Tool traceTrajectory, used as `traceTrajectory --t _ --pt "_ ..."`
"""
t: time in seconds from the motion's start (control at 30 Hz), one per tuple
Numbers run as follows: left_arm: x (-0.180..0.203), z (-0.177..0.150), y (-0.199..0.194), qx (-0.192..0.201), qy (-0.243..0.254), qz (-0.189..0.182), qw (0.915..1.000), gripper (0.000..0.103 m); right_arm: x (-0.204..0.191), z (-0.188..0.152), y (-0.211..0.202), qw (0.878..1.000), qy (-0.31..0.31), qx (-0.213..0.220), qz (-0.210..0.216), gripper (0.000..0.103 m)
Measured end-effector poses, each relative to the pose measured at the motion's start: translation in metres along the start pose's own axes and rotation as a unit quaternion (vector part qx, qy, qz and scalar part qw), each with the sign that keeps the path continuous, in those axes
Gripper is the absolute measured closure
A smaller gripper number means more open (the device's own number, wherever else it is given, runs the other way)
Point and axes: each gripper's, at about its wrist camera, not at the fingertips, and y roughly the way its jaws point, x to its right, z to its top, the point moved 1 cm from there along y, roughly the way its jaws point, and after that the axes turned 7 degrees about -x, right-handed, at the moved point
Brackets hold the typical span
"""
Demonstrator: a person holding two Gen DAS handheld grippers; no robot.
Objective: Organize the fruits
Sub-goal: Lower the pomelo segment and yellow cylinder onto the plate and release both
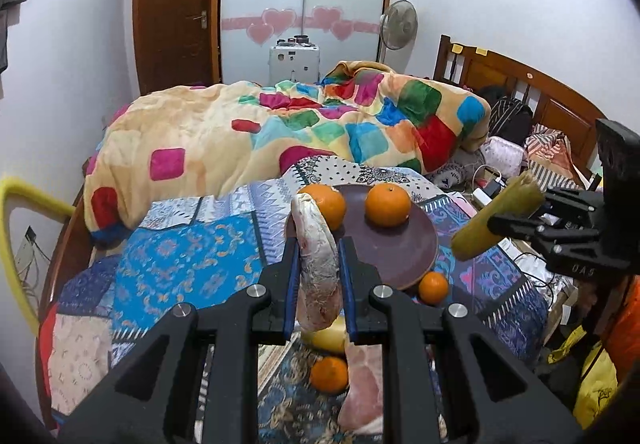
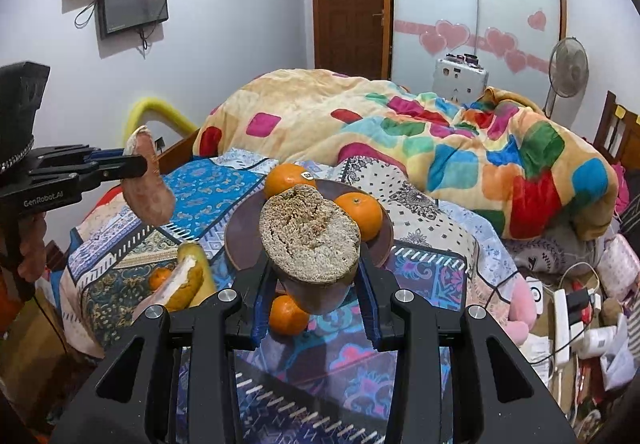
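Observation:
A dark brown plate (image 1: pixel 400 244) lies on the patterned bedspread with two oranges (image 1: pixel 387 204) on it; it also shows in the right wrist view (image 2: pixel 244 240). My left gripper (image 1: pixel 318 264) is shut on a pale pinkish sweet potato (image 1: pixel 318 260), held above the bed just left of the plate. My right gripper (image 2: pixel 314 276) is shut on a brownish-green cut gourd piece (image 2: pixel 310 232), held in front of the plate; it shows at the right of the left wrist view (image 1: pixel 496 220). Loose oranges (image 1: pixel 433 287) (image 1: pixel 329 374) lie on the bedspread.
A yellow fruit and a pink piece (image 2: pixel 188 280) lie on the bedspread left of the plate. A colourful crumpled quilt (image 1: pixel 280 132) fills the bed behind. Cables, a power strip (image 2: pixel 562 320) and clutter lie at the right. A wooden headboard (image 1: pixel 520 80) stands far right.

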Motion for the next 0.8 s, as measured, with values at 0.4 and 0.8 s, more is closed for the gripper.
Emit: traceTrajectory --t 0.4,0.8 --pt "0.009 0.024 0.059 -0.027 0.018 -0.004 0.9995 0.084 -0.002 0.013 0.038 0.999 -0.032 -0.037 -0.005 0.069" --pt "0.010 0.033 0.101 -0.059 0.027 -0.013 0.9978 0.084 -0.002 0.032 0.073 0.998 -0.035 -0.046 0.008 0.069"
